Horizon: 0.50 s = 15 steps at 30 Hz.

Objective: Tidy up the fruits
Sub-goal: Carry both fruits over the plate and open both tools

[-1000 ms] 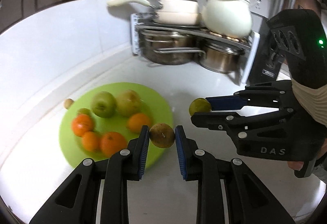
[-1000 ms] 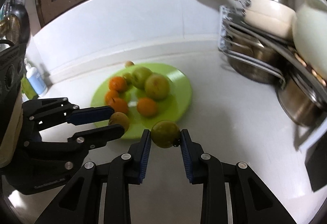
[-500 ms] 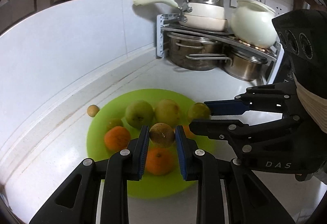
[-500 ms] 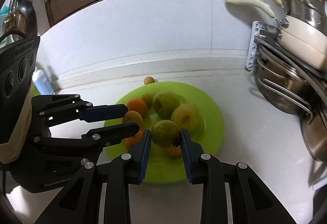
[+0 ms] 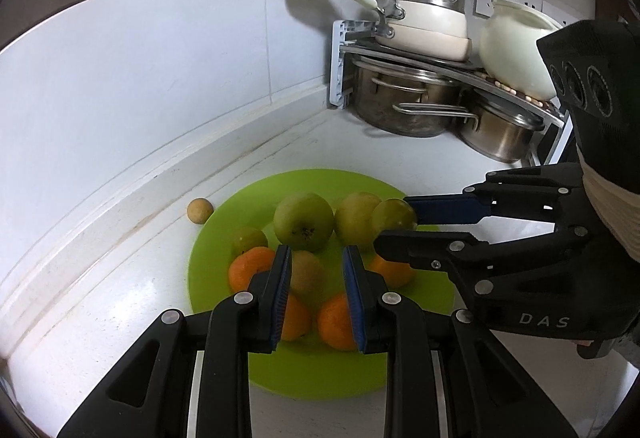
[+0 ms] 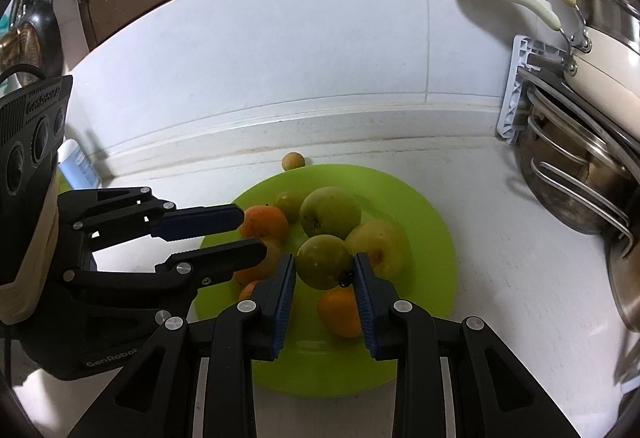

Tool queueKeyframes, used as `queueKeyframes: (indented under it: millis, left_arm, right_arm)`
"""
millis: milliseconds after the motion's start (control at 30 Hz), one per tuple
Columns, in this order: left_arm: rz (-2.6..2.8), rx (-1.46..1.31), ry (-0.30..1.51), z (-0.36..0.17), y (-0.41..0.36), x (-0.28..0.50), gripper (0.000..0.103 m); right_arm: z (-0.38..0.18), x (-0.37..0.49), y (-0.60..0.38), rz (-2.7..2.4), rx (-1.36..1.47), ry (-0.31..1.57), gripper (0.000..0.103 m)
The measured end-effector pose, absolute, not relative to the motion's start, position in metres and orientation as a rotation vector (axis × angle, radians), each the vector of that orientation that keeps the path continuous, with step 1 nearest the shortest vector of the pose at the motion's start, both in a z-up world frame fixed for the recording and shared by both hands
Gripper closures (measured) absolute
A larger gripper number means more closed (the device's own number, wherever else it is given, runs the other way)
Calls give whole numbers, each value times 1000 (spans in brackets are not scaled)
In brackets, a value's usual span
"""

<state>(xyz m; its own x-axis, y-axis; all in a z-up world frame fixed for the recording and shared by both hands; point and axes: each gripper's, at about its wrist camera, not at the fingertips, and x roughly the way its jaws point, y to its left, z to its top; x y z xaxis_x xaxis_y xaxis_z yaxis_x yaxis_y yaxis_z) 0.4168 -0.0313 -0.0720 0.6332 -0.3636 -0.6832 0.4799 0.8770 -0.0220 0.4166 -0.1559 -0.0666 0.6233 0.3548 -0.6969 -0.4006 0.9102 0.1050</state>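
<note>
A lime-green plate [image 5: 224, 258] [image 6: 432, 238] on the white counter holds two green apples [image 5: 304, 222] [image 5: 354, 216], a small green fruit [image 5: 248, 240] and several oranges [image 5: 334, 320]. My left gripper [image 5: 316, 278] [image 6: 252, 234] hangs over the plate's near side. A brownish fruit [image 5: 306, 274] shows blurred between its jaws, against the left pad, with a gap to the right pad. My right gripper [image 6: 324, 278] [image 5: 394, 224] is shut on a round green fruit [image 6: 324, 262] [image 5: 394, 214] above the plate's middle.
A small tan fruit [image 5: 200, 211] [image 6: 293, 161] lies on the counter just behind the plate. A rack of steel and cream pots [image 5: 420, 106] fills the right corner. A blue-labelled bottle [image 6: 78, 166] stands at the far left by the wall.
Both grippers have moved from beside the plate to over it. The brownish fruit, gripped sharply before, now looks smaller and blurred, no longer filling the left jaws.
</note>
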Motion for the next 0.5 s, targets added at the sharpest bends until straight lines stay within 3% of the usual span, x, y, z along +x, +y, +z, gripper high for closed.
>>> queueKeyframes:
  millis: [500]
  left_arm:
    - [-397,107,736,-54,-11,403,63]
  right_arm:
    - [-55,409,-146,426,-58,784,72]
